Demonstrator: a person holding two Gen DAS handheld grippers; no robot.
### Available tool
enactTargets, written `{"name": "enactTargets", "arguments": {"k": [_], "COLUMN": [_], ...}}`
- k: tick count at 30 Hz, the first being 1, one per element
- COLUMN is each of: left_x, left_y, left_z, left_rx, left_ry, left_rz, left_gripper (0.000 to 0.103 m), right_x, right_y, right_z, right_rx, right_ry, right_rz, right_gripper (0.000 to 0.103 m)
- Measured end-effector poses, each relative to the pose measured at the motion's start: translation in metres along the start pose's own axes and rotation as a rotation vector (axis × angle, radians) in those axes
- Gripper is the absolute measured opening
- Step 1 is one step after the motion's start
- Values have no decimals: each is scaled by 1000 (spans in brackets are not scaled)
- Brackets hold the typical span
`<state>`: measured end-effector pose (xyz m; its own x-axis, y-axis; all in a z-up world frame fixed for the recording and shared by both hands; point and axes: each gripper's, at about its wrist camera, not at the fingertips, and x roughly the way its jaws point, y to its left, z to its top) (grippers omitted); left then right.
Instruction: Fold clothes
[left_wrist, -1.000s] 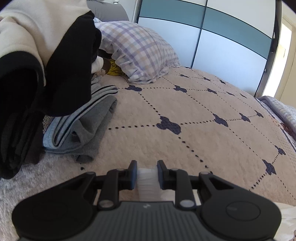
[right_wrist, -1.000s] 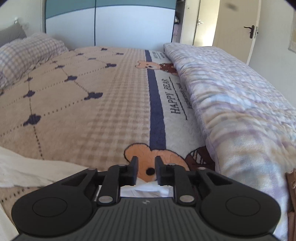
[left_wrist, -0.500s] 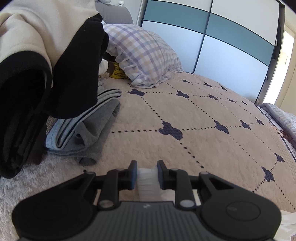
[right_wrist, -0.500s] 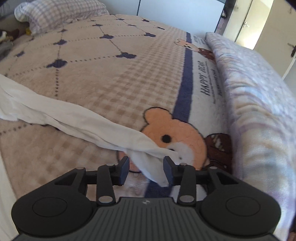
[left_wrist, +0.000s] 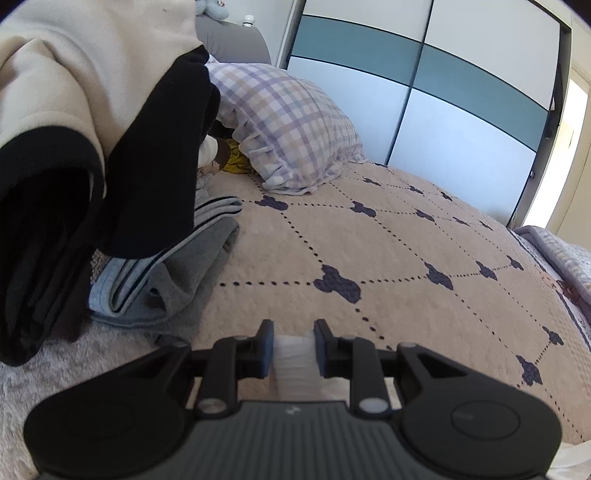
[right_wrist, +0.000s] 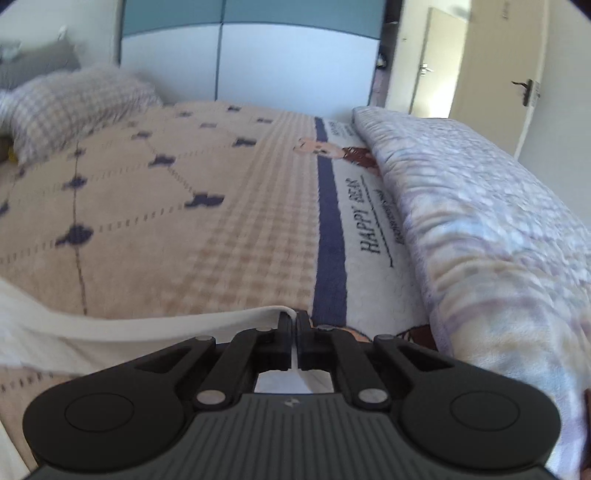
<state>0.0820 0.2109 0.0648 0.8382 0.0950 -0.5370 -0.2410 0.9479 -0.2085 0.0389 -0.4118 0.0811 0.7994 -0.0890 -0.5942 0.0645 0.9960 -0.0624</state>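
A: White garment (right_wrist: 122, 334), that thin pale cloth stretched low across the beige bedspread (right_wrist: 192, 236) — how will it handle?

B: Soft and light, I judge, limp with no stiffness; it sags between holds and could slip from a shallow pinch, so take it at a hem or corner, well into the pads

A: And the fingers?

B: The right gripper (right_wrist: 294, 332) is pinched fully together on the cloth's edge. The left gripper (left_wrist: 293, 345) stands partly apart with a bunched white fold (left_wrist: 293, 354) pressed between its pads, so each end is gripped

A: Count things for me

B: One white garment in play, two grippers. At the left sit a folded grey piece (left_wrist: 173, 273) with stripes and a cream-and-black top (left_wrist: 92, 122) draped above it, so two other clothes. One checked pillow (left_wrist: 288, 129), one quilt (right_wrist: 487, 236) rolled along the right side
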Motion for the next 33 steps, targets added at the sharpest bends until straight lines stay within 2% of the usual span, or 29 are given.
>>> {"name": "enactTargets", "arguments": {"k": [8, 11, 12, 13, 14, 16, 18, 21, 26, 30, 33], "left_x": [27, 38, 41, 39, 36, 23, 8, -15, -60, -103, -127], "left_y": [-5, -1, 1, 3, 5, 7, 8, 11, 29, 47, 53], "left_z": [3, 0, -1, 1, 3, 9, 14, 14, -11, -35, -48], "left_rx": [28, -1, -18, -26, -33, -15, 0, -11, -36, -82, -110], "left_ry": [31, 81, 101, 104, 101, 69, 49, 68, 151, 203, 233], "left_rz": [11, 0, -4, 2, 12, 26, 26, 6, -21, -67, -120], "left_gripper": [24, 28, 28, 35, 49, 65, 67, 68, 69, 69, 69], "right_x": [31, 36, 36, 33, 28, 12, -2, -17, -43, -74, -90], "right_y": [-7, 9, 13, 15, 14, 5, -5, -19, -21, -5, -2], "right_z": [-8, -5, -4, -1, 2, 6, 9, 3, -26, -62, -85], "right_rx": [156, 95, 74, 62, 62, 99, 142, 189, 193, 76, 59], "right_ry": [0, -12, -10, -15, -26, -55, -69, -35, 71, 159, 207], "right_rz": [-113, -160, -176, -193, -206, -222, -236, -227, -115, -49, 13], "right_gripper": [3, 5, 9, 17, 23, 46, 50, 51, 51, 51, 51]}}
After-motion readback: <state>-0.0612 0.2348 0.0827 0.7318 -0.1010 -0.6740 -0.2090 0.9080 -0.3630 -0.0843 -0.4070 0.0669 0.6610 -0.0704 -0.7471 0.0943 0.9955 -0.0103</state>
